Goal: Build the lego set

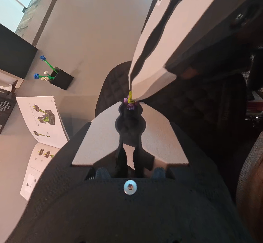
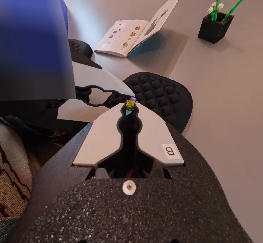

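Note:
My left gripper [image 1: 130, 103] is shut on a small purple flower piece [image 1: 130, 106], held in the air off the table's edge. My right gripper [image 1: 132, 95] comes in from the upper right, shut on a lime green brick [image 1: 130, 99] that touches the top of the purple piece. In the right wrist view, my right gripper [image 2: 130, 106] pinches the lime brick [image 2: 129, 105], and the purple piece [image 2: 132, 99] sits just beyond it in my left gripper [image 2: 128, 99], which reaches in from the left.
A black pot with blue and white flowers [image 1: 61, 78] [image 2: 214, 27] stands on the grey table [image 1: 88, 30]. An open instruction booklet [image 1: 42, 122] [image 2: 128, 37] lies nearer. A black chair back [image 2: 159, 92] is right behind the pieces. A black box [image 1: 14, 57] stands at the left. Both grippers' tips are close together, under 4 cm apart.

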